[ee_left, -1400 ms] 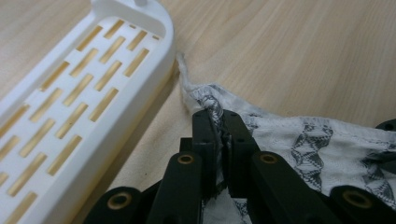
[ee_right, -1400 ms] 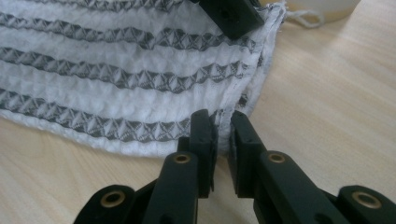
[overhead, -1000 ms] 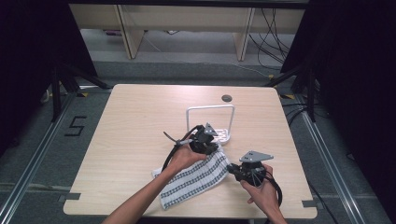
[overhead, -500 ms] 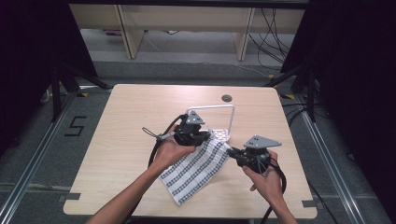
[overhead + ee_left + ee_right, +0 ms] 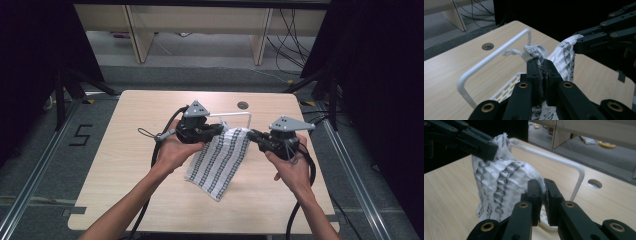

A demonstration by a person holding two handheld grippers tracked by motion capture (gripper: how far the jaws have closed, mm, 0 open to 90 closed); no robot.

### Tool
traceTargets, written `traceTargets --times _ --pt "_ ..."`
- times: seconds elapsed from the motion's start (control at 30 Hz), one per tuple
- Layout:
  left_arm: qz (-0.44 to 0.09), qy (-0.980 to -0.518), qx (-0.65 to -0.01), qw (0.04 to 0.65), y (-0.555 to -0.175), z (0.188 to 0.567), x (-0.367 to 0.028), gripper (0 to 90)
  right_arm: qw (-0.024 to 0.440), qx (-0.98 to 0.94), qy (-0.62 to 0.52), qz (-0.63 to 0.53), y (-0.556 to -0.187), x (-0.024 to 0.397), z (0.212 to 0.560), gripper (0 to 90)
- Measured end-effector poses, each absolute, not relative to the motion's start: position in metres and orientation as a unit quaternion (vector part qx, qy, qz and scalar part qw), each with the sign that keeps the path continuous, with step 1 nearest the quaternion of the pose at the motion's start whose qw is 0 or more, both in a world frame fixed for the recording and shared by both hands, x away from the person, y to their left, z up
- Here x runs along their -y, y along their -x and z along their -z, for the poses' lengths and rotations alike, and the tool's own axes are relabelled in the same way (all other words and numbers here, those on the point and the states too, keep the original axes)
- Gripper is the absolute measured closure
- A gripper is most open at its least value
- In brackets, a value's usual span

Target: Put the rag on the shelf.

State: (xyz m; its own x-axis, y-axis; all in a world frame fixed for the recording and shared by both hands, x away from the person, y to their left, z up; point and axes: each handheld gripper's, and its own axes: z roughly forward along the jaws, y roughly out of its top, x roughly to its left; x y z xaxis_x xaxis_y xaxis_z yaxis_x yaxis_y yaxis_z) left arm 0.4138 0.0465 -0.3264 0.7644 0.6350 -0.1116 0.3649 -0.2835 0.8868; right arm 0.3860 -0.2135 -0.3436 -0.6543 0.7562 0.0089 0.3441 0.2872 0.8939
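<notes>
**Towel held up between both grippers**

High view: left gripper (image 5: 212, 131) and right gripper (image 5: 257, 137) each have their jaws clamped on a top corner of the checked towel (image 5: 220, 160), hanging above the worktop (image 5: 125, 150). Left gripper view adds the white wire rack (image 5: 491, 53) just behind.

White wire rack (image 5: 235, 116) standing just behind the hanging towel (image 5: 220, 157), passage there blocked, worktop (image 5: 120, 150) left open on both sides and in front
</notes>
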Motion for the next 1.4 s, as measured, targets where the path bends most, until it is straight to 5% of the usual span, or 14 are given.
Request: traceTargets --times 0.57,1.4 --pt "-0.162 -0.742 -0.366 0.537 -0.446 0.286 -0.050 84.8 0.253 -0.769 -0.358 -0.466 -0.433 0.199 0.280 84.8" --pt "-0.164 -0.705 -0.420 0.548 -0.489 0.279 -0.051 84.8 0.248 -0.760 -0.389 -0.458 -0.485 0.186 0.254 84.8"
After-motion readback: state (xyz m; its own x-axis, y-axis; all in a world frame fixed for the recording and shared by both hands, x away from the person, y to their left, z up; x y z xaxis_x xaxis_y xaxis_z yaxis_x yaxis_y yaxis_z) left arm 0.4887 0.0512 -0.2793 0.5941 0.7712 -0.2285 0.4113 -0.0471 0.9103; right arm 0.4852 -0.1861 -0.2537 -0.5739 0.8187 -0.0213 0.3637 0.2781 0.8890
